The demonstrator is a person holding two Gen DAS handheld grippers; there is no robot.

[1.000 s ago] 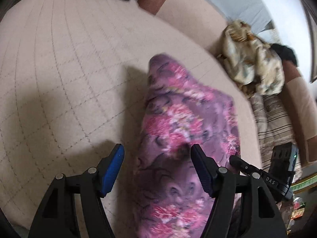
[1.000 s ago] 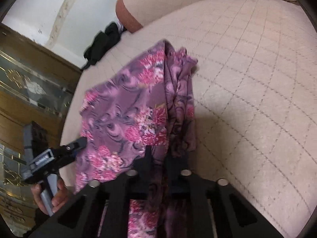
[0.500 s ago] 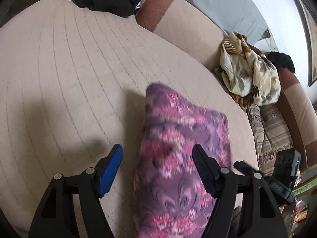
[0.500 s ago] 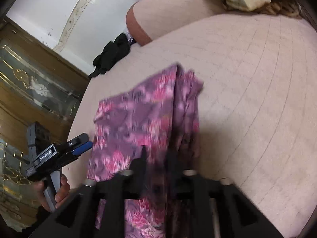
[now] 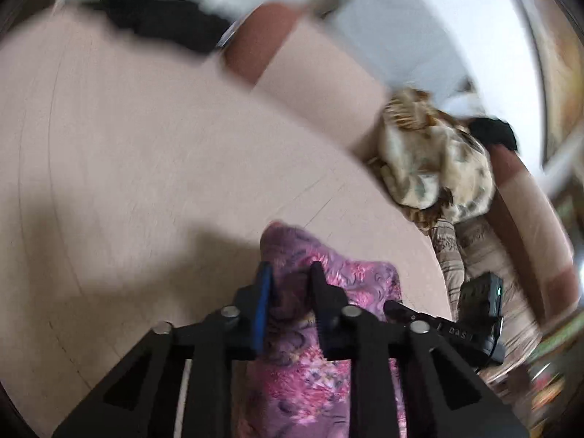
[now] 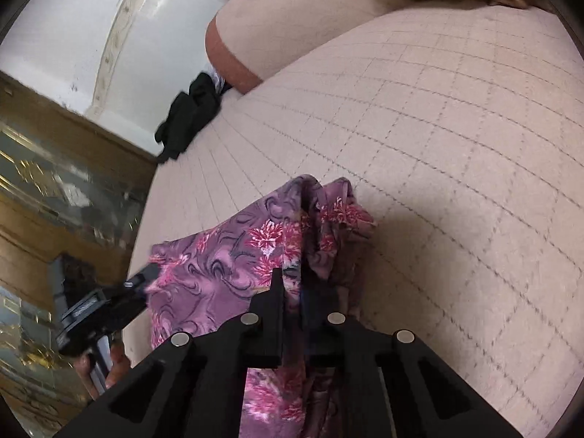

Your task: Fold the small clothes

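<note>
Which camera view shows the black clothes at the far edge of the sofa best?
The right wrist view shows the black clothes best: there the pile is sharp and its outline is clear against the sofa. In the left wrist view the same pile is bigger, but motion blur smears it into a dark band.

Left tool (image 5: 288, 277) just closed; right tool (image 6: 292, 277) clamped shut

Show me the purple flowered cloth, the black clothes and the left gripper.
purple flowered cloth (image 6: 226, 273), right wrist view, its flat spread part.
black clothes (image 6: 189, 116), right wrist view, middle of the heap.
left gripper (image 5: 286, 273), left wrist view, between its fingertips.
</note>
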